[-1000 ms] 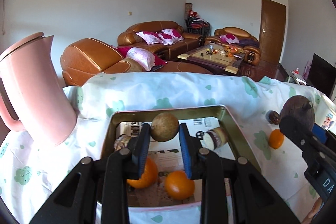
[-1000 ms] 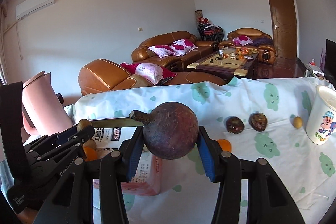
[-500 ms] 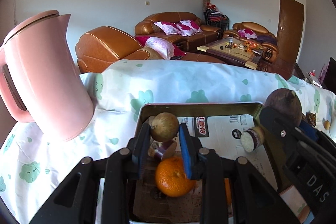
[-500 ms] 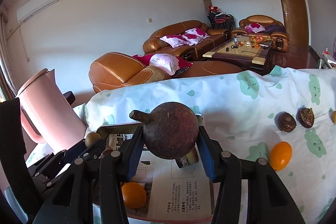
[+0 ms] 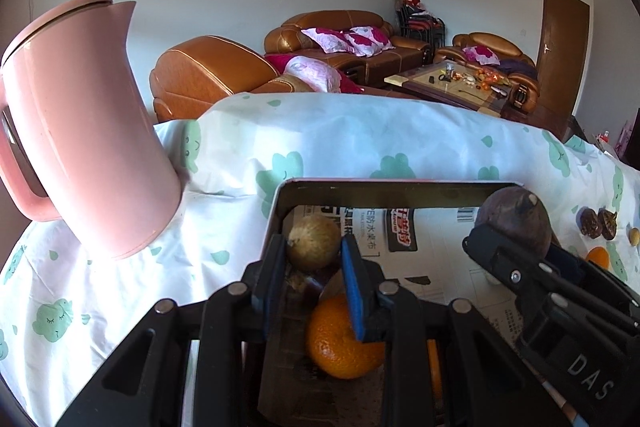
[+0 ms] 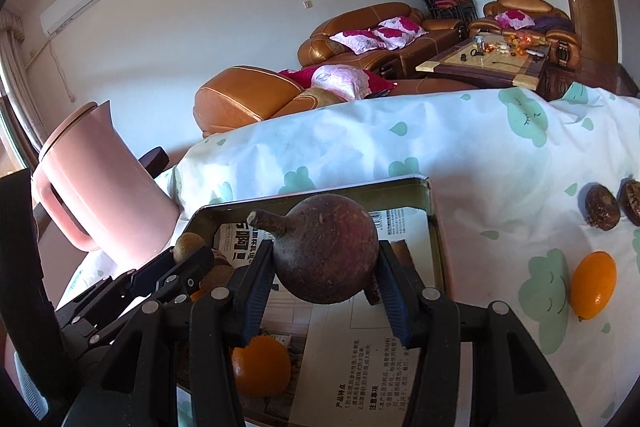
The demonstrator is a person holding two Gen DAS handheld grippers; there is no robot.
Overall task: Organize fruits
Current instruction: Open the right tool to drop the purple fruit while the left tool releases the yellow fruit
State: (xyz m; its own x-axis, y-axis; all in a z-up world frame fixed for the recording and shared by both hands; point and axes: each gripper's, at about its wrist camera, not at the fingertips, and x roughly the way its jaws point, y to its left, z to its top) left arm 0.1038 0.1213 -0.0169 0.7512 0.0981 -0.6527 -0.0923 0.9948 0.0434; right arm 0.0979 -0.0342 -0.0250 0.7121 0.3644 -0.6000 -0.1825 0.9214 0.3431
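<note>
1. The left tongs (image 5: 313,259) pinch a small tan, rough-skinned round fruit (image 5: 313,241) between narrow blue pads, poised over the near-left corner of the shallow metal tray lined with printed paper (image 5: 400,187).
2. The right tongs (image 6: 326,277) clamp a larger dark maroon round fruit with a stubby stem (image 6: 326,247) at a middling spread, hanging above the tray's middle.
3. Below them in the tray lie a bright orange (image 5: 344,339) and a few smaller brownish fruits, partly hidden.
4. Out on the cloud-print cloth of the worktop (image 6: 460,147) wait an orange oval fruit (image 6: 593,285) and two dark wrinkled fruits (image 6: 602,207); a pink plastic jug (image 5: 80,123) stands to the left.
5. The step appears to be the delivery of both fruits into the tray. Next, each pair likely needs lowering to a bare patch of paper and opening gently, clear of the orange, so nothing rolls.
</note>
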